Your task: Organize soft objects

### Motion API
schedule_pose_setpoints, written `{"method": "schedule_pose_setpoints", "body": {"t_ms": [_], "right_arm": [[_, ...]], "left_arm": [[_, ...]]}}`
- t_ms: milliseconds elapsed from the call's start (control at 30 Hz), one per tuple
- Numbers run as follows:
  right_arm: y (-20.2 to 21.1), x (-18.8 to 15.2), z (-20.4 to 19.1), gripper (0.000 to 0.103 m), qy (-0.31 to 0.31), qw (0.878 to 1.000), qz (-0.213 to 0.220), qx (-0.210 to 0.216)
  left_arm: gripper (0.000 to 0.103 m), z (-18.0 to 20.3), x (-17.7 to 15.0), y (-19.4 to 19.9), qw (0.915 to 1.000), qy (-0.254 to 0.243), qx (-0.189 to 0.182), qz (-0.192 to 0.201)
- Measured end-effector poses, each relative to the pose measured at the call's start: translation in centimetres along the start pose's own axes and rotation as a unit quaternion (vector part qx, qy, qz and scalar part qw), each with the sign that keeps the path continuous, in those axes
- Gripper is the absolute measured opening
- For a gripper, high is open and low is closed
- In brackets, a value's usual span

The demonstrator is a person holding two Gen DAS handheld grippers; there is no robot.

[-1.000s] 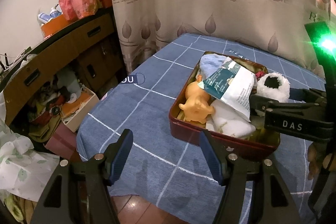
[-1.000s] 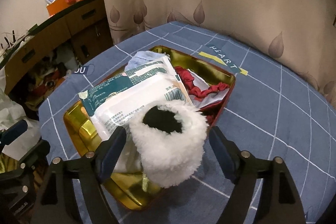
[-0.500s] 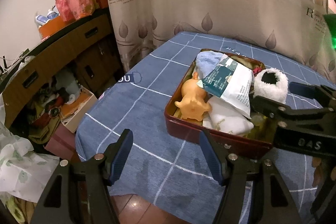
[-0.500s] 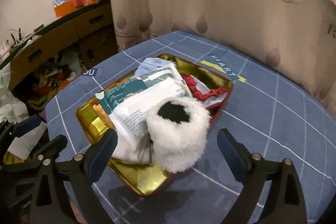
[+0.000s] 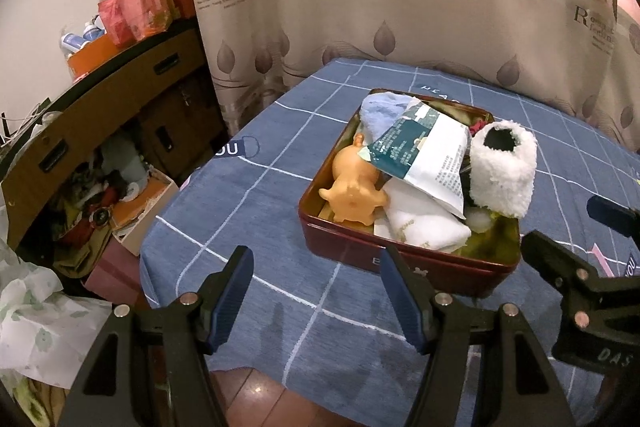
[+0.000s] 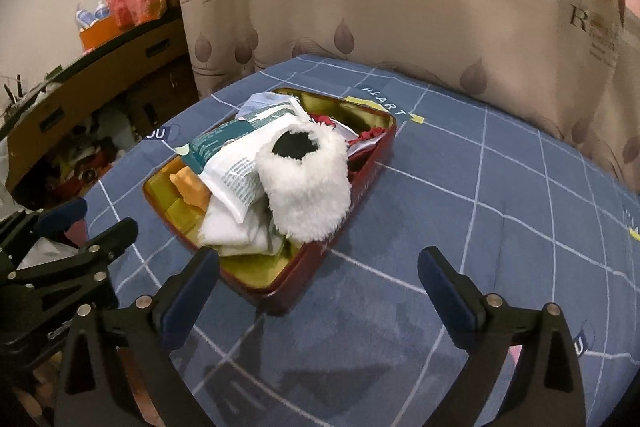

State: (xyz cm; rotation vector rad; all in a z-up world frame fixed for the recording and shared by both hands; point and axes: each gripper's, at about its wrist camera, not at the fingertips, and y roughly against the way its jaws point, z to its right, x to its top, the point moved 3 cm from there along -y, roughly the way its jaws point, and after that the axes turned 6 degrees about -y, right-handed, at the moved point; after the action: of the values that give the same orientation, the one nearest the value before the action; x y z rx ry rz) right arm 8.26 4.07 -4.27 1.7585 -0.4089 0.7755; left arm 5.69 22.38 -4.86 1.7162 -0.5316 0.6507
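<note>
Right gripper [image 6: 318, 291]: jaws opening, gripping nothing (lower centre).
Fluffy sock [image 6: 306, 183]: leaning over tin [image 6: 374, 171] rim; nudging inward advisable.

Your left tongs [image 5: 316, 291] are matte black plastic arms tipped with ribbed dark-blue pads [image 5: 402, 295], with silver screw heads along each arm. Your right tongs [image 6: 320, 291] are built the same, and white letters "DAS" mark their black body in the left view.
</note>
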Motion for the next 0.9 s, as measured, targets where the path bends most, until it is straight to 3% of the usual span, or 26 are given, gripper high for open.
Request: {"method": "schedule_pose_setpoints", "body": {"t_ms": [900], "right_arm": [[-0.28,-0.78,-0.81,0.099,0.012,1.000,-0.018,0.000]], "left_arm": [[0.067,0.38,0.00,0.24,1.0000,-0.001,-0.001,0.002]]}}
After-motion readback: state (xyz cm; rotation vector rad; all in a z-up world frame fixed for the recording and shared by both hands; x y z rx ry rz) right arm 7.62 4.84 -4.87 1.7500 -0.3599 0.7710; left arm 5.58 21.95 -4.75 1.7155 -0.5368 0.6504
